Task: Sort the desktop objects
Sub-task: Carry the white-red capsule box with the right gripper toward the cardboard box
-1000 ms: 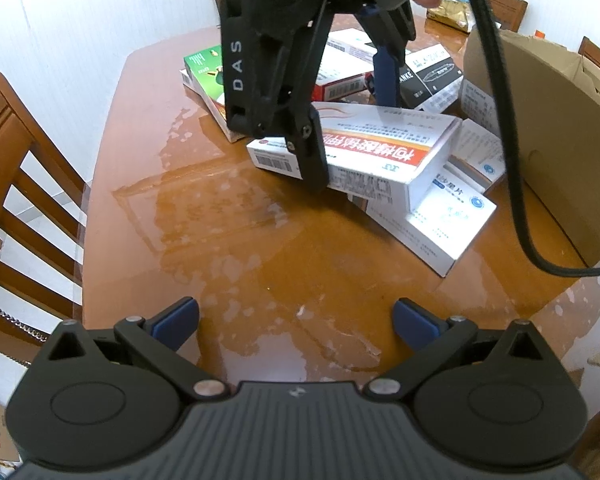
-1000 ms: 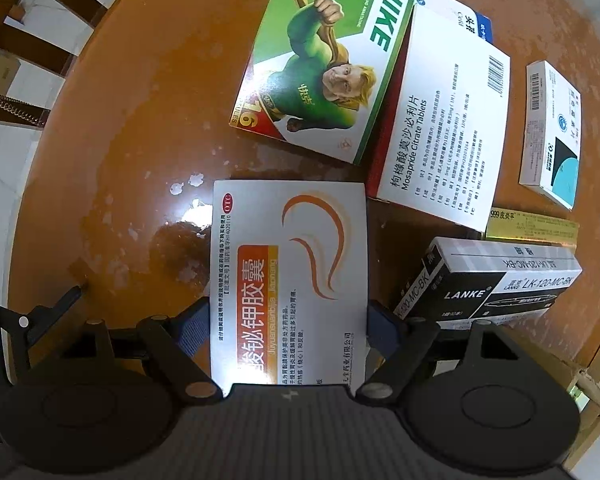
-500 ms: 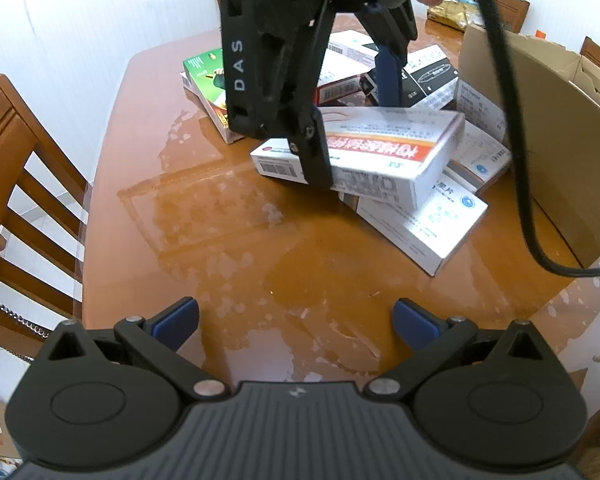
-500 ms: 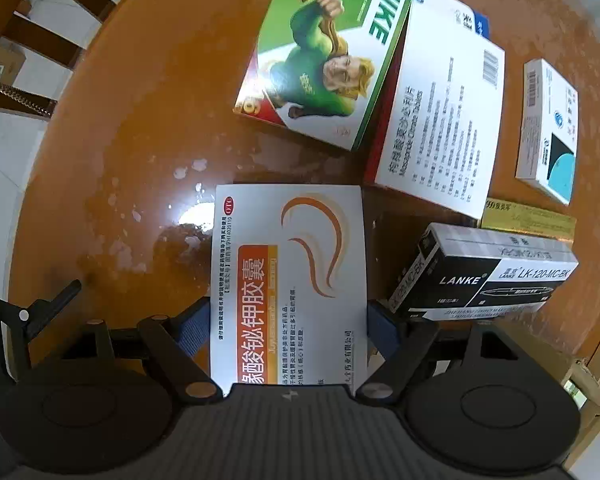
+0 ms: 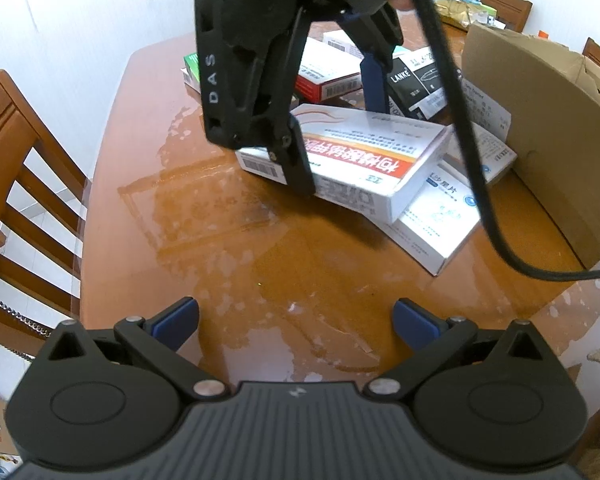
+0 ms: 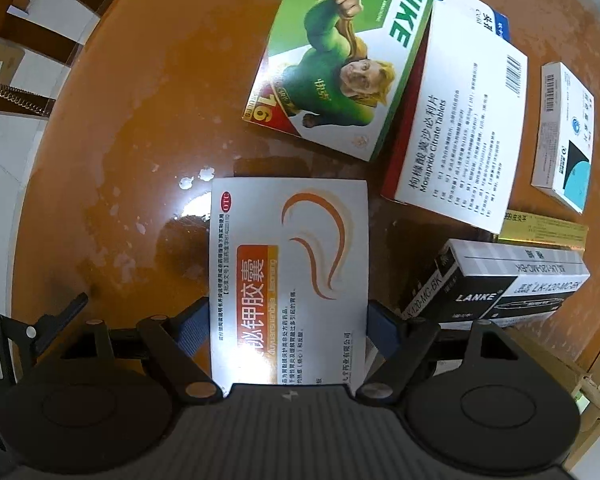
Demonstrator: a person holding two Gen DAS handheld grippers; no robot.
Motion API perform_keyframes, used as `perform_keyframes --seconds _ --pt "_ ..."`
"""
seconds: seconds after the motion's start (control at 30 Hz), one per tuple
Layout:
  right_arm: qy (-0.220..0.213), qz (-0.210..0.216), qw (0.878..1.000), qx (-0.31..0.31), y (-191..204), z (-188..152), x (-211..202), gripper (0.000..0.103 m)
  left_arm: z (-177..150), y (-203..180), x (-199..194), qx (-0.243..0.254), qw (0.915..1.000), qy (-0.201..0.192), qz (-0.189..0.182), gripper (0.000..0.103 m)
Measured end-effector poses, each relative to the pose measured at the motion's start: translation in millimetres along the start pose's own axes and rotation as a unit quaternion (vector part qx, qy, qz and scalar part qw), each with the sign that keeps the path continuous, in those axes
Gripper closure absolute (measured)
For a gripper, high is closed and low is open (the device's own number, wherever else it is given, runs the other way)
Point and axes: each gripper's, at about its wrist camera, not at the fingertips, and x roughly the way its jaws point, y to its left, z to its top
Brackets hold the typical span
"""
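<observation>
Since a second ago the right tool point(image 6: 288, 328) has carried the white box point(image 6: 288, 276) a little way off the table point(image 5: 284, 264): in the left view the box now hangs higher and tilted, its near end lifted clear above the blue-print box point(image 5: 436, 220) it sat closer to before, and the stack behind has slid upward in that view. In the right view the green box point(image 6: 340, 60) and the tablets box point(image 6: 456, 132) have drifted slightly up and away, while the white box keeps the same place between the blue pads point(image 6: 194, 328), which pinch its long sides with the jaws standing wide. The left tool point(image 5: 296, 316) has stayed put, its fingers spread with only bare, wet-looking table between them. Around the lifted box lie the black pen box point(image 6: 496, 284) just to its right, a thin yellow box point(image 6: 540, 228) beyond that, and a small white and teal box point(image 6: 564, 136) near the far edge. In the left view a cardboard carton point(image 5: 540, 128) stands at the right of the table, with more white boxes against its wall. The right tool's black cable point(image 5: 464, 140) hangs across that view and cuts over the boxes and the carton, and its body hides much of the far stack. A wooden chair point(image 5: 20, 184) stands at the table's left side.
</observation>
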Motion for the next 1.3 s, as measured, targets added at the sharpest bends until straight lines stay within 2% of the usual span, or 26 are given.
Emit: perform_keyframes --seconds 0.13,0.4,0.53,0.67,1.2,1.23,1.3 --pt "0.002 -0.002 1.000 -0.003 0.2 4.9 2.2 0.014 -0.8 0.1 1.2 -0.003 1.0000 0.002 -0.001 0.000" --pt "-0.004 -0.002 1.000 0.004 -5.7 17.7 -3.4 0.013 -1.1 0.0 1.9 -0.003 1.0000 0.001 -0.002 0.000" --pt "-0.028 -0.016 0.999 -0.010 -4.1 20.6 -10.8 0.019 -1.2 0.8 2.2 -0.003 1.0000 0.002 -0.003 0.000" --pt "-0.039 -0.018 0.999 -0.023 -4.0 21.5 -15.5 0.019 -1.3 1.2 1.7 -0.002 1.0000 0.001 -0.003 0.000" --pt "-0.051 0.041 0.997 0.029 -55.0 23.4 -42.7 0.019 1.6 -4.9 -2.8 0.005 1.0000 -0.002 0.006 0.000" --pt "-0.050 0.046 0.997 0.032 -52.8 17.2 -34.8 0.019 2.1 -5.9 -3.5 0.005 1.0000 -0.003 0.007 0.000" --pt "-0.051 0.050 0.997 0.039 -26.4 -16.9 13.7 0.019 3.0 -8.0 -5.1 0.006 0.9999 -0.004 0.009 0.000"
